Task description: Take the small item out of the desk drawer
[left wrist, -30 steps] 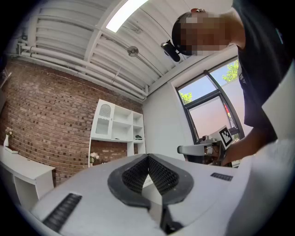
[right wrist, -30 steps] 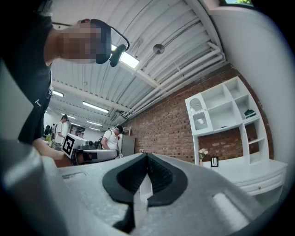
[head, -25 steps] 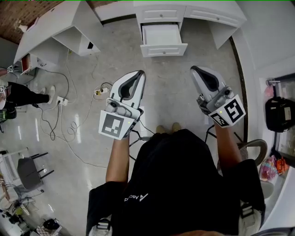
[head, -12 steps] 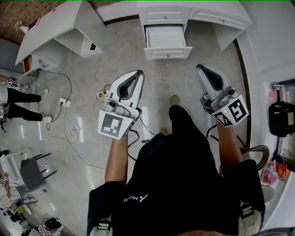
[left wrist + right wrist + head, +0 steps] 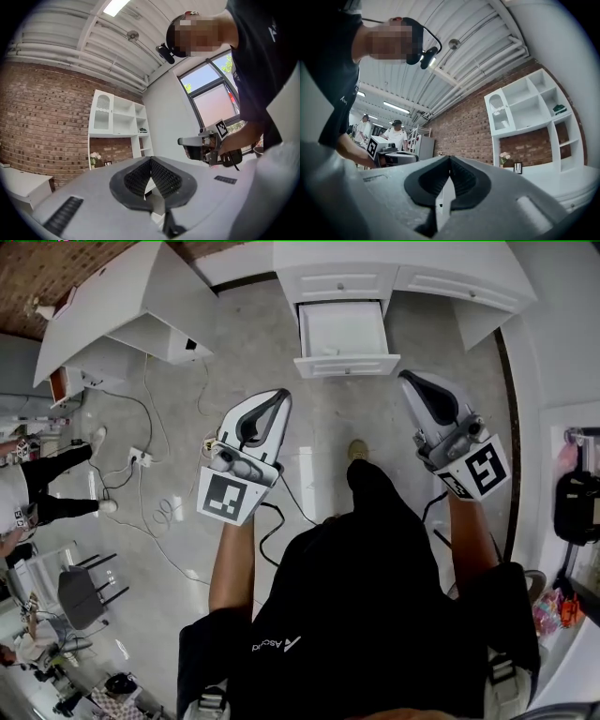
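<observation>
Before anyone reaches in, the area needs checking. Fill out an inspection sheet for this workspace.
Surface: white desk over a glossy grey floor; nothing seen on the part of the top in view.
Job's things: desk drawer pulled open; the inside looks plain white and the small item cannot be made out.
Clutter: black bag at the right edge.
Grippers: left claw and right claw both shut and empty, held short of the drawer.
Cables: power strip and loose cables on the floor to the left.
Surroundings: second white desk, a bystander and a chair at left.
</observation>
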Motion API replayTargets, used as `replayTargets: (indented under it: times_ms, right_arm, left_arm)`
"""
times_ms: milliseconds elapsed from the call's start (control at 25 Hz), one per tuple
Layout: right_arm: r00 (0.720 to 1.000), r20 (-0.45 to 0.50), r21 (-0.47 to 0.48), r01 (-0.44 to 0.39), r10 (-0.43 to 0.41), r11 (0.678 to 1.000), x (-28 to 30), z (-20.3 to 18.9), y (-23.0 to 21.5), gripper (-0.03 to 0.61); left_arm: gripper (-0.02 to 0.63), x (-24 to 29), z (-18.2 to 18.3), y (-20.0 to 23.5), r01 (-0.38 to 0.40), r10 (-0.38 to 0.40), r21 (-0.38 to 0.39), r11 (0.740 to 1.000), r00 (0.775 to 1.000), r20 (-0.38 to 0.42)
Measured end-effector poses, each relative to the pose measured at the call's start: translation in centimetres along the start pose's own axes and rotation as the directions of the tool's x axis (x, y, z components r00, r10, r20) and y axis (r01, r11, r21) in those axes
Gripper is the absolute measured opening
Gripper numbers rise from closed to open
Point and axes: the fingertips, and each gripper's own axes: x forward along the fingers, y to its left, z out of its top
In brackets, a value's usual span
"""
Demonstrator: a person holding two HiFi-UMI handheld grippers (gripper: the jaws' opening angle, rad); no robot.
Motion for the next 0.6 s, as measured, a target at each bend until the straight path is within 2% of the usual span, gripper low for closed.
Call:
replayTargets:
  times_ms: [200, 600]
  right_arm:
    - [0.999, -0.017, -0.001, -0.040, 0.040, 0.999, 2.9, -2.2, -7.1, 0.002]
    - [0.996, -0.051, 0.057, -0.068, 0.071, 0.996, 7.1, -6.9, -17.1, 0.002]
  left_arm:
    - [-0.002, 7.8, -2.2, 2.8, 0.028, -0.028, 0.020, 0.999, 0.999, -0.027]
    - [-0.002, 18.0, -9.2, 8.0, 0.062, -0.050, 0.058, 0.996, 0.980, -0.191]
